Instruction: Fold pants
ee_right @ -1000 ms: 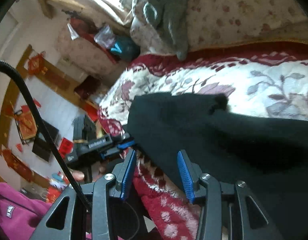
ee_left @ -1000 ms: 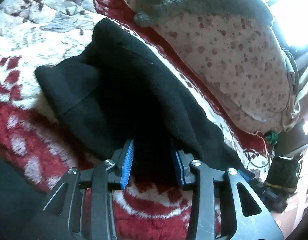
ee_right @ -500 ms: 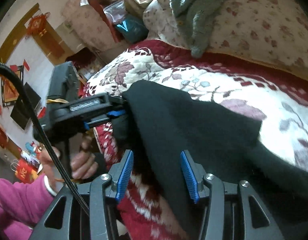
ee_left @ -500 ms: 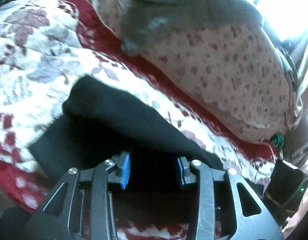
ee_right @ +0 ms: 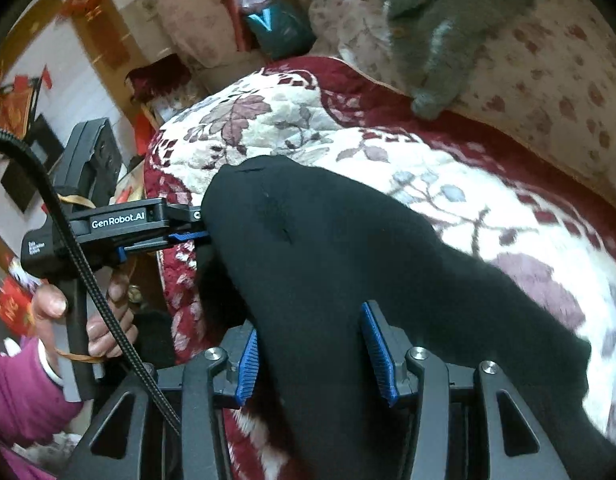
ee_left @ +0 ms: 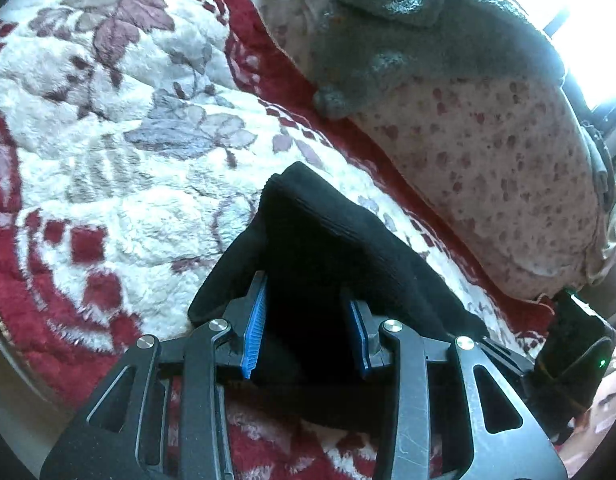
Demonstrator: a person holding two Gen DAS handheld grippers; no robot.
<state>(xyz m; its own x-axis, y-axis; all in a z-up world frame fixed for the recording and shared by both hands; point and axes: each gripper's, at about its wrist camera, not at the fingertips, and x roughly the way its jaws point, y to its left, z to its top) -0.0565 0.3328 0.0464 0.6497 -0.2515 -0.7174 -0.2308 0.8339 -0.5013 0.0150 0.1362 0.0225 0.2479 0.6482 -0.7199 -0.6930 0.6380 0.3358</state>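
The black pants (ee_left: 324, 248) lie bunched on a red and white floral blanket (ee_left: 120, 148). In the left wrist view my left gripper (ee_left: 306, 320) has its blue pads wide apart with a fold of the black cloth lying between them. In the right wrist view the pants (ee_right: 348, 264) drape over and between the blue pads of my right gripper (ee_right: 314, 354), whose jaws also stand wide apart. The left gripper (ee_right: 188, 226) shows there at the left, its tips at the pants' edge, held by a hand.
A large spotted pillow (ee_left: 488, 152) with a grey knitted cloth (ee_left: 408, 36) on it lies along the far side of the bed. The bed's edge (ee_right: 164, 240) drops off at the left, with room furniture beyond. A black device (ee_left: 572, 352) sits at the right.
Both grippers have moved forward over the bed with the pants. The cloth is more gathered into a narrower bunch, and more blanket shows around it. Both jaws stay apart.
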